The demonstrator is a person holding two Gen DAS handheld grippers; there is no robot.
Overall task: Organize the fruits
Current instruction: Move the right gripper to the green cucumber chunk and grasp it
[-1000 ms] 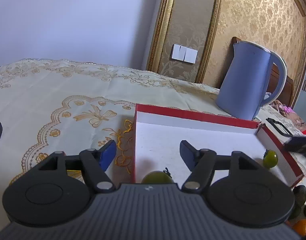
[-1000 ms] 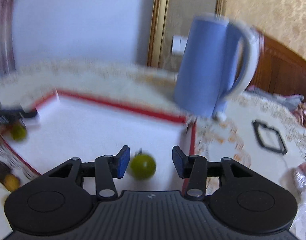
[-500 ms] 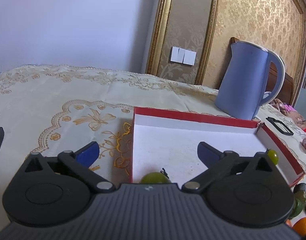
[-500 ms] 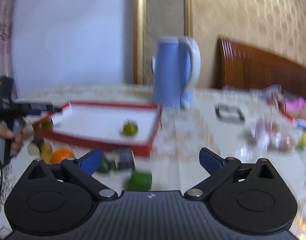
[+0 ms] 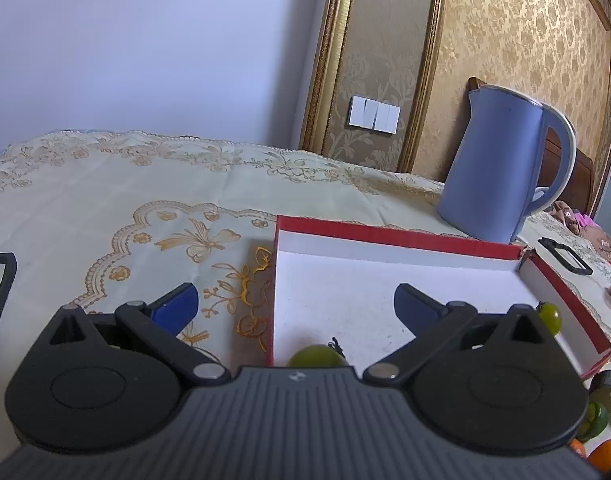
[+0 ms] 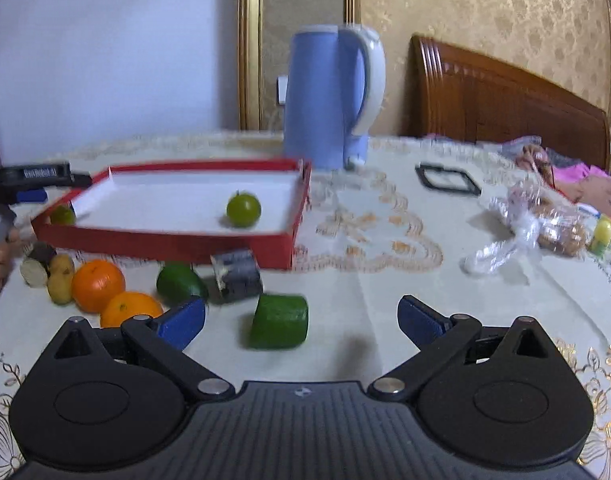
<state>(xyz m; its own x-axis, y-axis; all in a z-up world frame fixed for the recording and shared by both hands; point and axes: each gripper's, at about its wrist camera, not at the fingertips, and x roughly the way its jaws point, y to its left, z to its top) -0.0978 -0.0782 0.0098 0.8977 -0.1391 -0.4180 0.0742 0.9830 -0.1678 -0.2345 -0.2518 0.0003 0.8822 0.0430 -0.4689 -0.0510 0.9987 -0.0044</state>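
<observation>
Since two small round green fruits (image 6: 243,209) already sit in the shallow red-rimmed white cardboard tray (image 6: 173,236), we hold both grippers' fingers (image 6: 183,322) spread and empty, the right gripper (image 6: 301,322) facing the green cut fruit chunk (image 6: 279,322) on the worktop, the left gripper (image 5: 295,306) over the tray's corner.

Both the left gripper (image 5: 295,302) and the right gripper (image 6: 301,318) are held wide open, nothing gripped, jaws just opened.

Home, likely bedroom: carved wooden headboard (image 6: 505,100) behind tabletop (image 6: 385,248), gold damask wallpaper (image 5: 517,40), embroidered tablecloth (image 5: 145,200), blue kettle (image 5: 501,168) (wall switches (image 5: 373,114) nearby).
</observation>
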